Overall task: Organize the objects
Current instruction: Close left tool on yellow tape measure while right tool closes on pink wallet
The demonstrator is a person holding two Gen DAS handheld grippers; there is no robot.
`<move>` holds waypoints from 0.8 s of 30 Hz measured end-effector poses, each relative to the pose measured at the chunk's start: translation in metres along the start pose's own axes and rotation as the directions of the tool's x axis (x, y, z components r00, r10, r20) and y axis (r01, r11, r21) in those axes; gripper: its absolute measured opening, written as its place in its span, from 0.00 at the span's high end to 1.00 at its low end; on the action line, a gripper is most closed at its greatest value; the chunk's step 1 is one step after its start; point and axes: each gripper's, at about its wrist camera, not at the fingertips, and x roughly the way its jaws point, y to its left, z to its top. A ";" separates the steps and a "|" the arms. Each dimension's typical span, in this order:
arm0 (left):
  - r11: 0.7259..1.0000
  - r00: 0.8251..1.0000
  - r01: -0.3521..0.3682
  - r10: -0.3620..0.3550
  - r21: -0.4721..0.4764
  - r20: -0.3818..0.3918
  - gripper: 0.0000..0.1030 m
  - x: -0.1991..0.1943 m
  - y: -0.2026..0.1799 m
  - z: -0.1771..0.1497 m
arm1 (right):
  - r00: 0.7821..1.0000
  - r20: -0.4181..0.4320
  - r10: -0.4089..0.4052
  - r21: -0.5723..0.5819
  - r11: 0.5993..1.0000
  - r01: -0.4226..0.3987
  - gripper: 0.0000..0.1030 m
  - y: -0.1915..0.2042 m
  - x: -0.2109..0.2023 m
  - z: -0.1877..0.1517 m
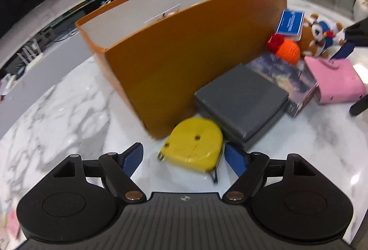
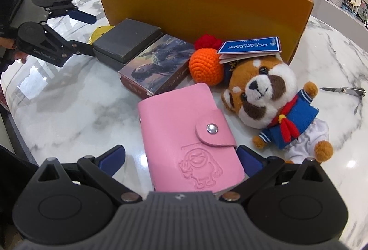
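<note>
I see the yellow tape measure (image 1: 194,143) lying flat on the marble table (image 1: 69,116), against the orange box (image 1: 184,70) corner and the grey case (image 1: 241,100). My left gripper (image 1: 184,158) brackets it, fingers spread wide, not touching (slightly blurred). The pink card wallet (image 2: 186,139) lies between my right gripper (image 2: 181,158) fingers, also wide apart. Beside it: the plush red panda (image 2: 271,98), orange crochet ball (image 2: 205,66) and picture box (image 2: 156,66).

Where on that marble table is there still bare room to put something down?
Bare marble lies left of the orange box and the yellow tape measure, and right of the plush toy around the nail clippers. Directly before the box it is crowded.
</note>
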 end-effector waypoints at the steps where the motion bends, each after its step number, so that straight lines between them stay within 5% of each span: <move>1: 1.000 1.000 0.013 -0.013 -0.004 -0.001 0.13 0.002 0.003 0.001 | 1.000 0.001 0.001 -0.003 1.000 -0.001 0.01 0.000 0.000 0.000; 4: 0.990 0.994 0.108 -0.110 -0.088 -0.016 0.30 0.007 0.018 0.003 | 1.000 0.002 0.009 -0.002 1.000 -0.009 0.01 -0.001 -0.001 -0.001; 6: 0.981 0.991 0.130 -0.134 -0.145 -0.017 0.30 0.006 0.022 0.000 | 1.000 0.002 0.009 0.001 1.000 -0.010 0.01 -0.001 -0.001 0.000; 13: 0.977 0.994 0.098 -0.104 -0.190 -0.020 0.31 0.003 0.016 -0.002 | 1.000 0.011 0.003 0.000 1.000 -0.003 0.02 0.001 0.000 0.001; 16: 0.974 0.996 0.074 -0.082 -0.214 -0.032 0.31 -0.003 0.012 -0.005 | 0.999 0.031 -0.022 0.028 0.999 0.021 0.18 -0.004 -0.004 0.002; 24: 0.970 0.996 -0.007 -0.016 -0.245 -0.091 0.31 -0.020 0.003 -0.014 | 1.000 0.020 -0.016 0.080 0.997 0.014 0.19 -0.002 -0.010 -0.001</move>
